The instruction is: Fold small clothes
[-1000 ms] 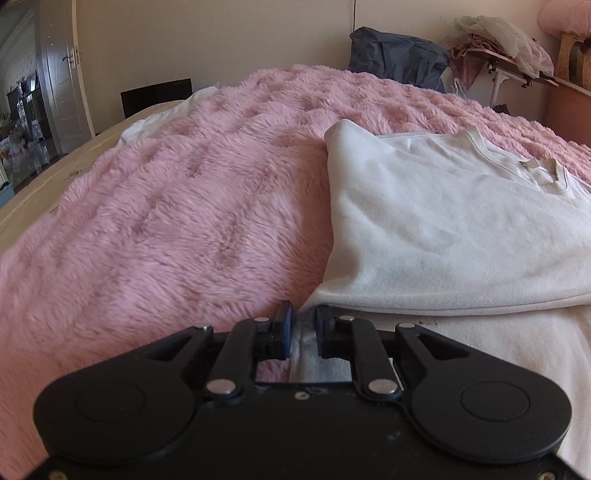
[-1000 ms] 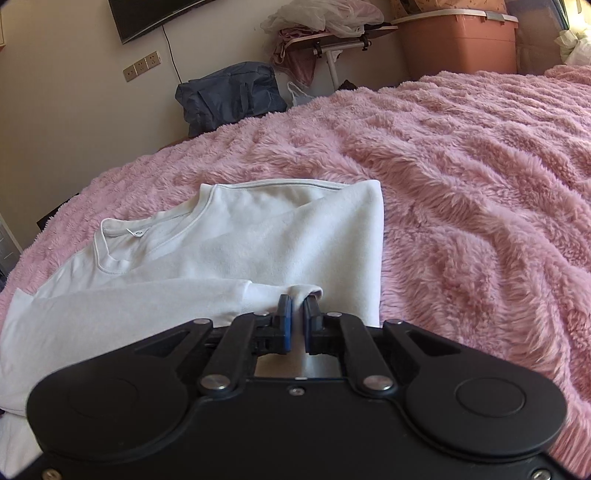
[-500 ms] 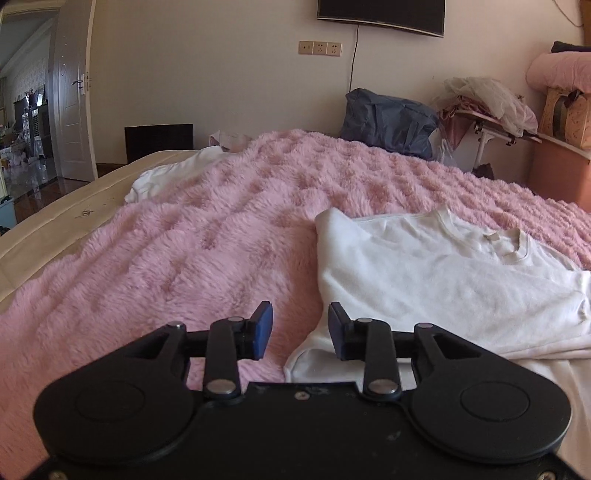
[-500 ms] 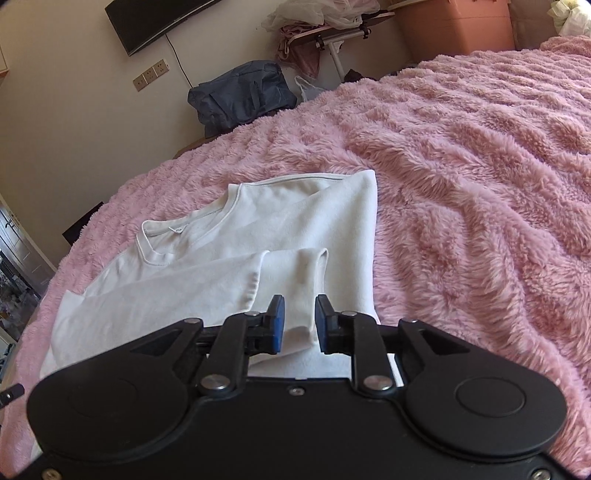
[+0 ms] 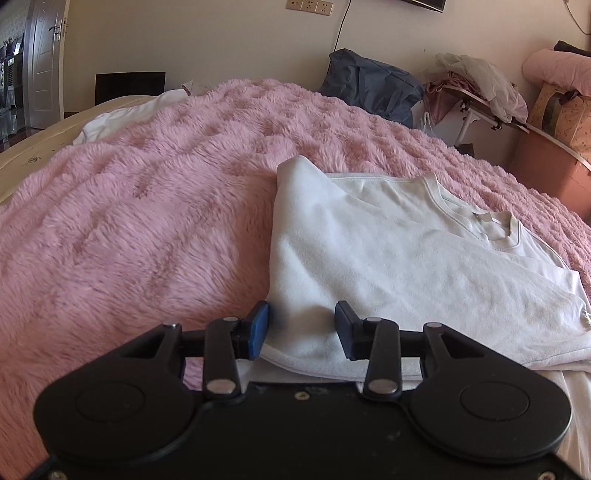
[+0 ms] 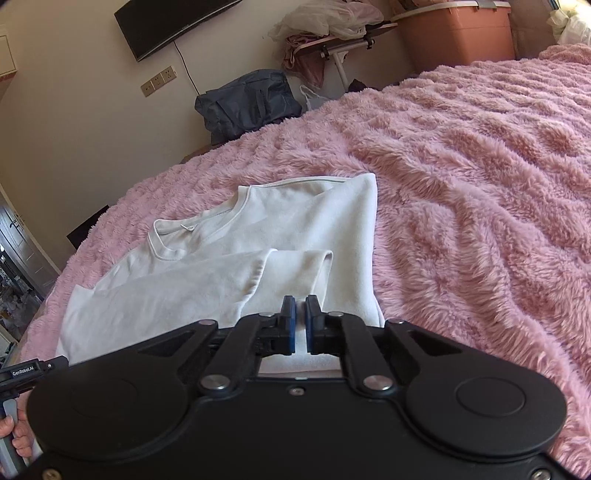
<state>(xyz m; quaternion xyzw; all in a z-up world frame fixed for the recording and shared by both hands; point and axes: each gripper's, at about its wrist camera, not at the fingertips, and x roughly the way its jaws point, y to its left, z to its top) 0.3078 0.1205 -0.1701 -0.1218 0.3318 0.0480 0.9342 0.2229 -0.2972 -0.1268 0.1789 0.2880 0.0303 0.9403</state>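
Note:
A white long-sleeved top (image 5: 388, 251) lies on the pink fluffy blanket (image 5: 129, 221), both sleeves folded in across its body. My left gripper (image 5: 301, 330) is open, its jaws standing either side of the top's near left folded edge without holding it. In the right wrist view the top (image 6: 229, 273) lies ahead and to the left on the blanket (image 6: 480, 206). My right gripper (image 6: 300, 321) is nearly shut with a narrow gap, above the folded sleeve near the top's right side; nothing is visibly pinched.
Another white cloth (image 5: 122, 114) lies at the blanket's far left edge. A dark blue bag (image 5: 373, 86) leans on the wall past the bed. A small table heaped with clothes (image 5: 476, 88) and an orange storage box (image 6: 458, 35) stand to the right.
Both grippers let go of the top and drew back. The left jaws opened wide and now straddle the folded edge. The right jaws opened, then narrowed to a small gap.

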